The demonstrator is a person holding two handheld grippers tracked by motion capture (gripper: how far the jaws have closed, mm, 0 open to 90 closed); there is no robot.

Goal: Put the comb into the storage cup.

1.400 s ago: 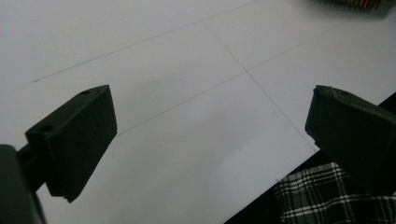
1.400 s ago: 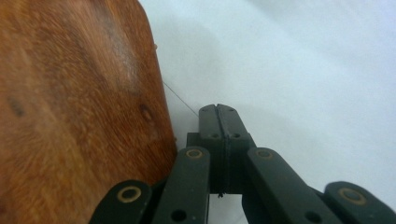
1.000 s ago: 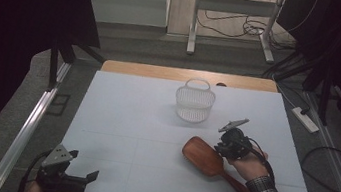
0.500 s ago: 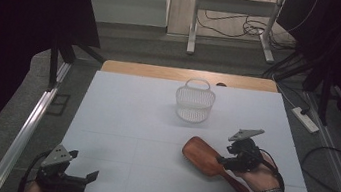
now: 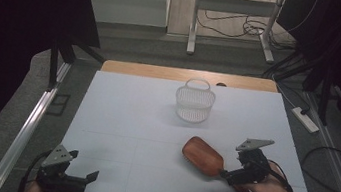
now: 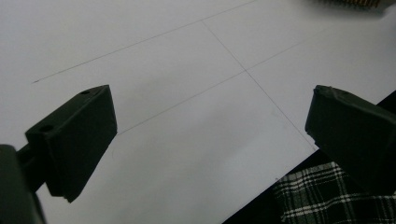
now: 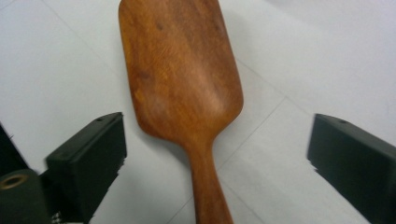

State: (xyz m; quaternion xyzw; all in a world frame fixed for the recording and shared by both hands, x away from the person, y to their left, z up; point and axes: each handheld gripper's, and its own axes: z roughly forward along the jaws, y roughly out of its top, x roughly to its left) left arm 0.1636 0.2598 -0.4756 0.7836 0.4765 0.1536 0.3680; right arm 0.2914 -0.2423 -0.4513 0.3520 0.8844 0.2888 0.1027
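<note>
A wooden hairbrush [image 5: 203,155] lies back-up on the white table [image 5: 129,120], right of centre, its handle pointing to the near right. My right gripper [image 5: 227,175] is low at the handle end, held by a hand. In the right gripper view the brush [image 7: 180,70] runs down between the jaws, and the right gripper [image 7: 217,142] is open wide on either side of the handle without touching it. My left gripper [image 5: 89,177] hovers at the table's near left corner. It is open [image 6: 210,121] over bare table with nothing between its fingers.
A white wire basket [image 5: 194,102] stands upright at the back middle of the table. A plaid sleeve [image 6: 322,198] shows past the table's near edge. A power strip [image 5: 305,119] and cables lie on the floor to the right.
My right gripper has moved from over the brush head toward the near right and dropped to the handle end, its jaws now straddling the handle. The left gripper and the brush have stayed put.
</note>
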